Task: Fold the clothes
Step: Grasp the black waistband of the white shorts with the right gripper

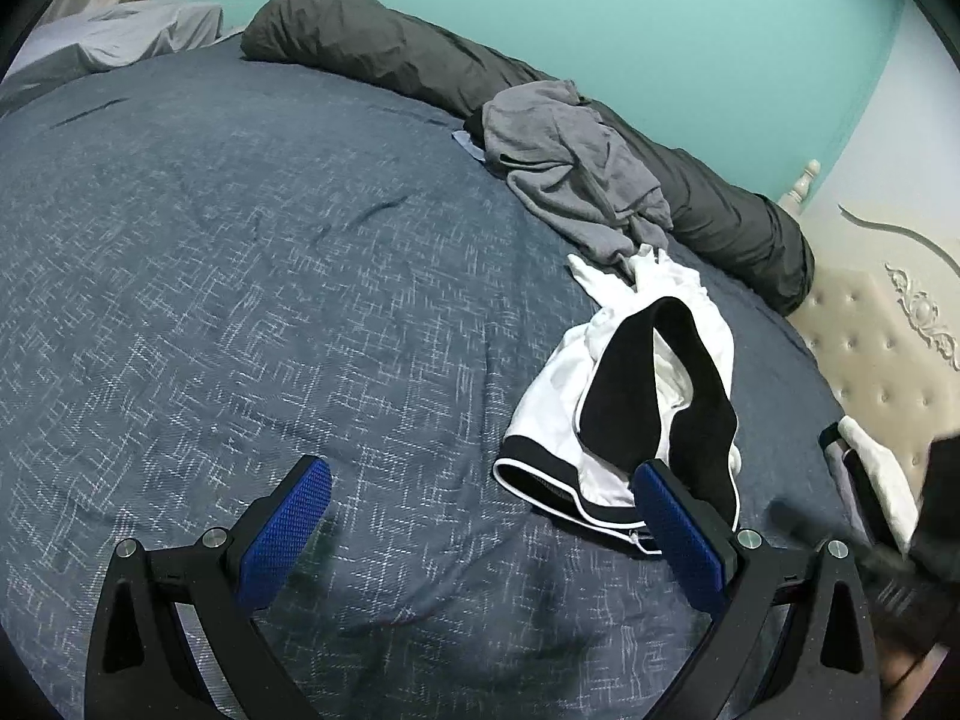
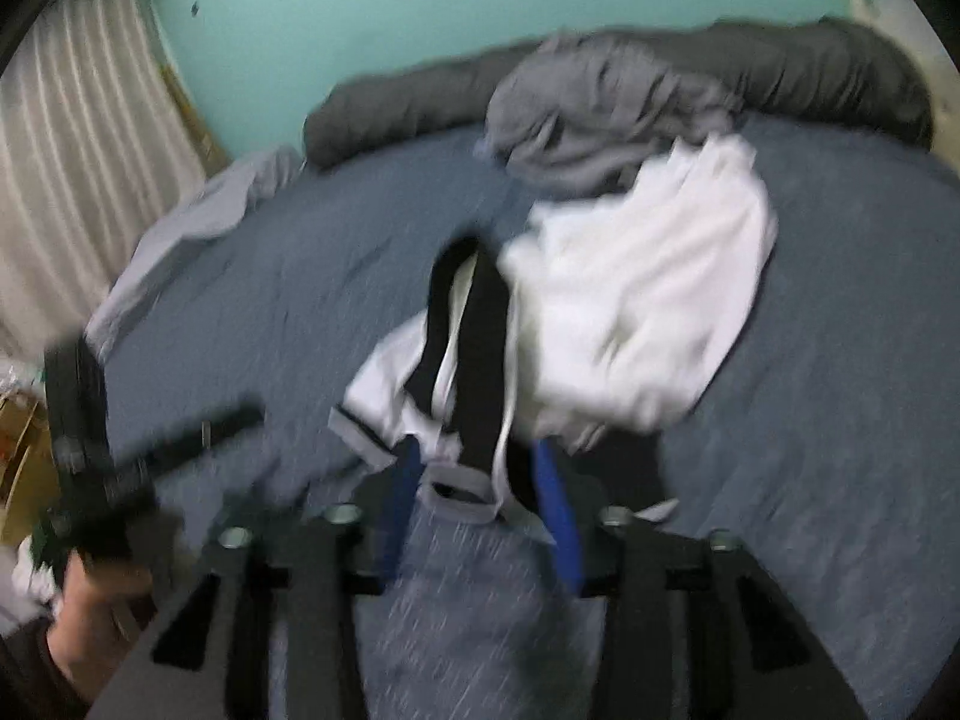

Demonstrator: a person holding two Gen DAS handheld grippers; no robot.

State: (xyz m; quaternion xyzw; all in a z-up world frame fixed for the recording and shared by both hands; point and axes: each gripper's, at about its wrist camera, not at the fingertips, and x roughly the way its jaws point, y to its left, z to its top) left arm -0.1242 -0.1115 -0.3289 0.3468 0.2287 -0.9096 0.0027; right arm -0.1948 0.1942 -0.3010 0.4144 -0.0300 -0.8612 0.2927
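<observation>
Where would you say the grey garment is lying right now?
In the left wrist view, the grey garment lies right of centre, against the dark bolster, just beyond the white shorts.

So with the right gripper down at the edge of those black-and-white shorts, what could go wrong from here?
1. The right gripper straddles the hem of the white and black shorts; the blurred view does not show a firm grip, so the hem may slip out.
2. The shorts touch the grey garment behind; pulling may drag it along.
3. The left gripper is open over bare bedspread, holding nothing, so the shorts may bunch.
</observation>
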